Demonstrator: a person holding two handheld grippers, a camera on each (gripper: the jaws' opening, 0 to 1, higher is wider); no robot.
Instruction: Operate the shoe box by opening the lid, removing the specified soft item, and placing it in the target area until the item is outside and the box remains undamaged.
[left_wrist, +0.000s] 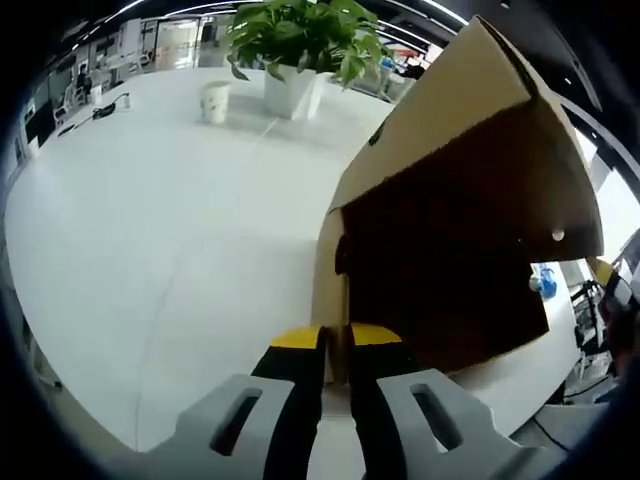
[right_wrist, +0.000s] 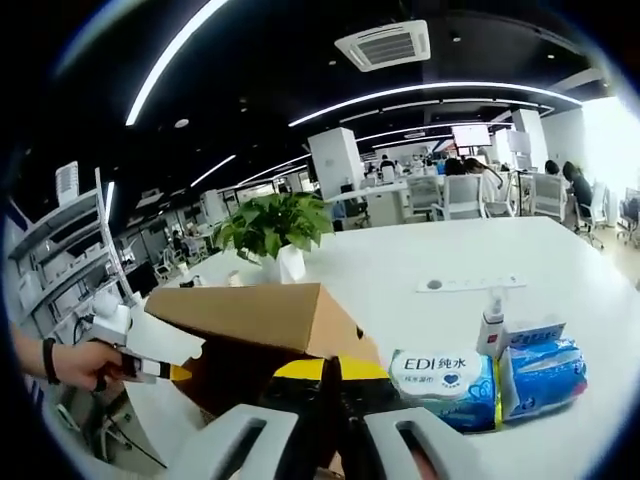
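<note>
In the left gripper view, the left gripper (left_wrist: 338, 345) rises from the bottom centre with its yellow-tipped fingers (left_wrist: 297, 340) pinching the thin cardboard edge of the shoe box (left_wrist: 450, 240), which fills the right half of the frame. Its brown lid (left_wrist: 440, 100) is tilted up, and the inside is dark, so I cannot tell what lies in it. Beyond, on the white tabletop (left_wrist: 150, 230), a paper cup (left_wrist: 215, 100) and a potted plant (left_wrist: 300, 45) stand at the upper centre. In the right gripper view, the right gripper (right_wrist: 330, 375) sits at the bottom centre, fingers pressed together just in front of the box corner. The box spreads to the lower left, where a hand (right_wrist: 70, 362) holds the left gripper against its far edge. At the lower right lie tissue packs (right_wrist: 490, 378) in blue wrapping, with a pump bottle (right_wrist: 490, 322) standing behind them. The plant is further back at centre left.
</note>
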